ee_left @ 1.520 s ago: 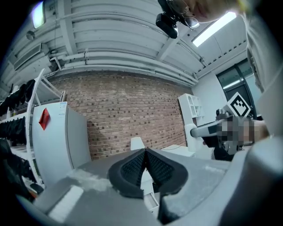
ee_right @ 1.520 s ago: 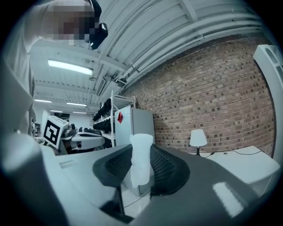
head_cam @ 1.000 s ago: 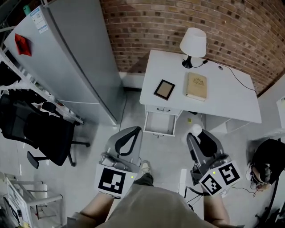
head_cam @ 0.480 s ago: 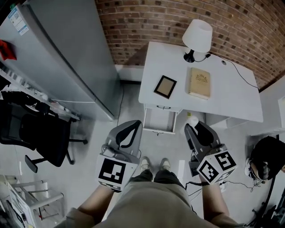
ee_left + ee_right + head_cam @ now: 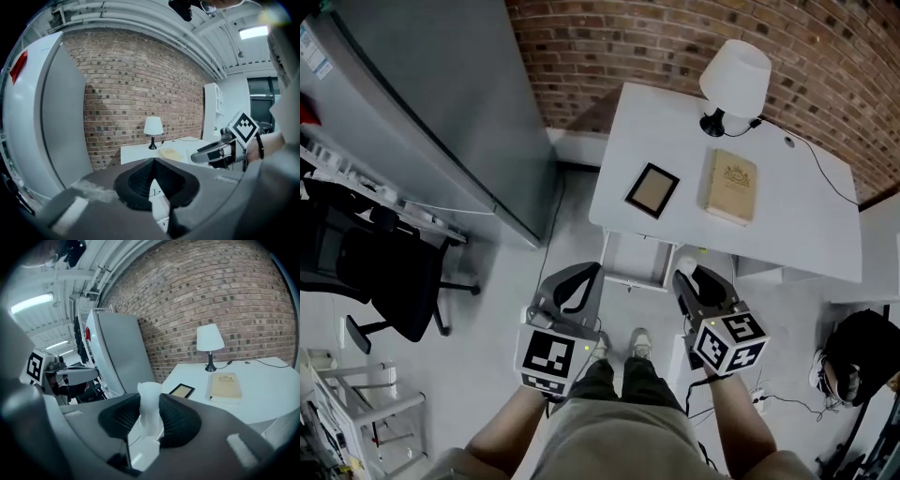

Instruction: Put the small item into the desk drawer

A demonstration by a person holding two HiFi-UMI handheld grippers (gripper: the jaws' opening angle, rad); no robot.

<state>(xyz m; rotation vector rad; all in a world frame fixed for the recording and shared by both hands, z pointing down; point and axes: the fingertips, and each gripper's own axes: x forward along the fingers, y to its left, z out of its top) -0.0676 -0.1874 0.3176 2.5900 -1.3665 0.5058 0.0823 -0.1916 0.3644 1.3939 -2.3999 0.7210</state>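
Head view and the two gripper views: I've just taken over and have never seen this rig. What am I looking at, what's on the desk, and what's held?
There is no robot arm. A person stands holding a two-jaw gripper in each hand. The head view looks steeply down from the person's head. Each gripper view comes from a camera riding on that gripper, looking along its jaws. The left gripper is shut and empty. The right gripper is clamped on a small white lumpy item. Ahead is a white desk bearing a white-shaded table lamp, a dark picture frame and a tan book. Its white front drawer is open.
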